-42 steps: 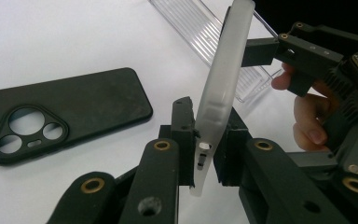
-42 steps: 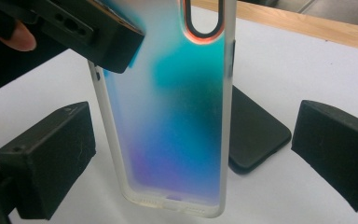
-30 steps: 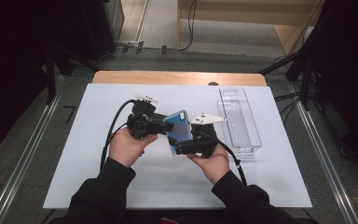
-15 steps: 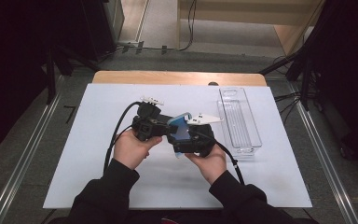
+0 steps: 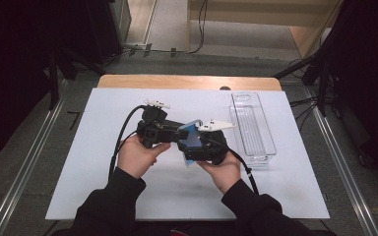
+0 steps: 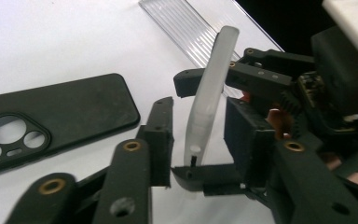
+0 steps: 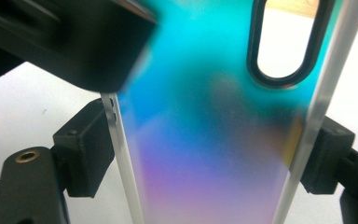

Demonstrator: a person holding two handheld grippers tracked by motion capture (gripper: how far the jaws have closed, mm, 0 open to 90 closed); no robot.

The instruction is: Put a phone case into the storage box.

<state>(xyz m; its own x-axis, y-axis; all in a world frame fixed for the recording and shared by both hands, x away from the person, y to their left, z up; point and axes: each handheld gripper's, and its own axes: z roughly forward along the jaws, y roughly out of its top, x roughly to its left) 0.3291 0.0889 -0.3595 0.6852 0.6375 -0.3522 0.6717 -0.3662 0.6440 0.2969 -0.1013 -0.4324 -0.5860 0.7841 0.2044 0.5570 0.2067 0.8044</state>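
High view: left claw (image 5: 170, 132) and right claw (image 5: 197, 147) meet mid-worktop (image 5: 103, 196); clear tray (image 5: 252, 125) beyond the right claw.
Left claw view: jaws released around the case's edge; black case (image 6: 51, 121) flat beside them.
Right claw view: jaws clenched across the iridescent phone case (image 7: 214, 140).

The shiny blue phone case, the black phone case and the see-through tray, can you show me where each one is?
Blue phone case (image 7: 205, 154), right gripper view, on its coloured back.
Black phone case (image 6: 74, 109), left gripper view, on its flat back, lying on the table.
Clear tray (image 5: 253, 129), high view, on its ribbed floor.
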